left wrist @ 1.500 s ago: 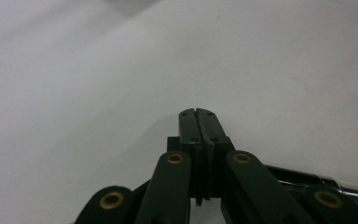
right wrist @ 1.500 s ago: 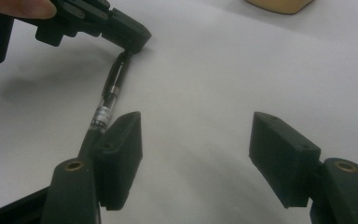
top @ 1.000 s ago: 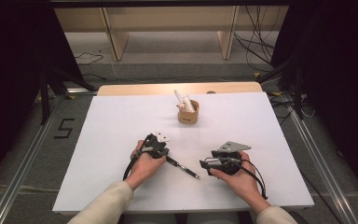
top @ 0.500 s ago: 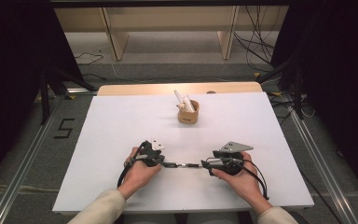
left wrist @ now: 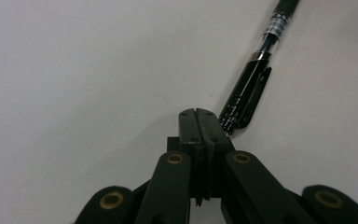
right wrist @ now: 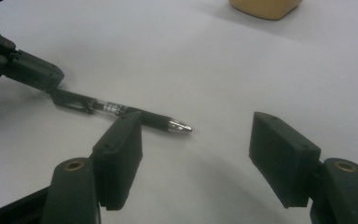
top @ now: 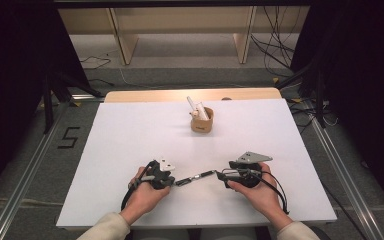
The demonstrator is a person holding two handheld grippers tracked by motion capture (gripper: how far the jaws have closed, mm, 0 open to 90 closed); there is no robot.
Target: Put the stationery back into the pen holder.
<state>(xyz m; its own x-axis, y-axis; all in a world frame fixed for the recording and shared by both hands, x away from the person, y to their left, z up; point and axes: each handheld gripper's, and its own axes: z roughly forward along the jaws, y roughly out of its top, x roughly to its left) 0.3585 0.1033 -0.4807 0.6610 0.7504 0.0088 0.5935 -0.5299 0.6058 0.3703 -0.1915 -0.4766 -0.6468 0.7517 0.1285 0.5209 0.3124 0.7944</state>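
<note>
A dim room with dark drapes at both sides and a pale shelf unit at the back surrounds the bench, whose white top takes up the middle of the high view. On the grey floor left of it a "5" is marked in black tape, and cables lie behind it on the right.

Two forearms in light sleeves come in from the near edge. The right hand holds the right claw low over the bench, near the front and right of centre, with a grey plate on top. Its jaws stand wide apart with nothing pressed between them. In the right gripper view the pen's metal tip lies in the gap just ahead of them, and the barrel passes behind the jaw on the left of that view.

The left hand holds the left claw level with it, left of centre. Its jaws are closed flat against each other and grip nothing. The butt end of the pen lies just beside their tip; whether it touches them I cannot tell.

A tan cup with white sticks in it stands toward the far side, well apart from both hands.

The pen, black with a clear mid-section, lies flat on the bench between the two claws, its tip toward the right one.
</note>
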